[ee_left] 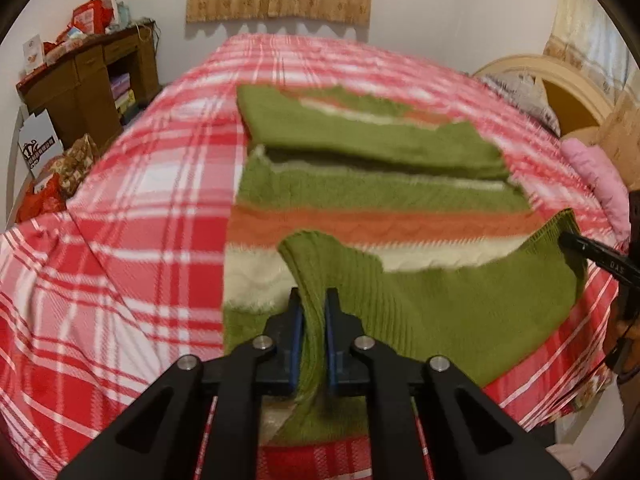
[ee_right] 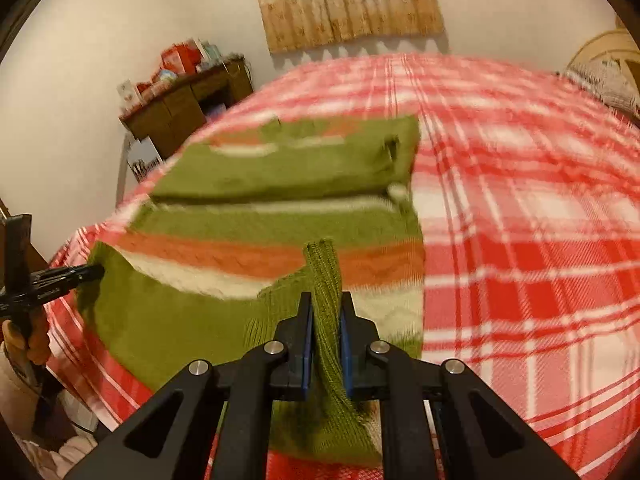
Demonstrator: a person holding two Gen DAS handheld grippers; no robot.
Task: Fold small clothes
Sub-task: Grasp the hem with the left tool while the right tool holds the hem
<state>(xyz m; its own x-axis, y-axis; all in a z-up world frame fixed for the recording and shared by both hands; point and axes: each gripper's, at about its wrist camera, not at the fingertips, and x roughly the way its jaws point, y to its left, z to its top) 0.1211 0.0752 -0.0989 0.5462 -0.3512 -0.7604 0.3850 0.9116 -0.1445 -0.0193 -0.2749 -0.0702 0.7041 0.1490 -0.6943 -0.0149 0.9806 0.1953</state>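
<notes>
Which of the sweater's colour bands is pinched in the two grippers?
The green ribbed hem band of the sweater, nearest the cameras: the left gripper and right gripper each clamp it. The orange and white stripes lie free.

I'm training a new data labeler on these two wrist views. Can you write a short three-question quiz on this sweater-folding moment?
1. True or false: the left gripper and the right gripper each pinch the ribbed green hem of the sweater.
2. Multiple choice: the sweater lies on a) a bare wooden table, b) a red and white plaid bedspread, c) a grey carpet.
3. Fill in: between the sweater's green and cream bands runs a stripe coloured ____.

Key: 1 true; 2 b; 3 orange.
</notes>
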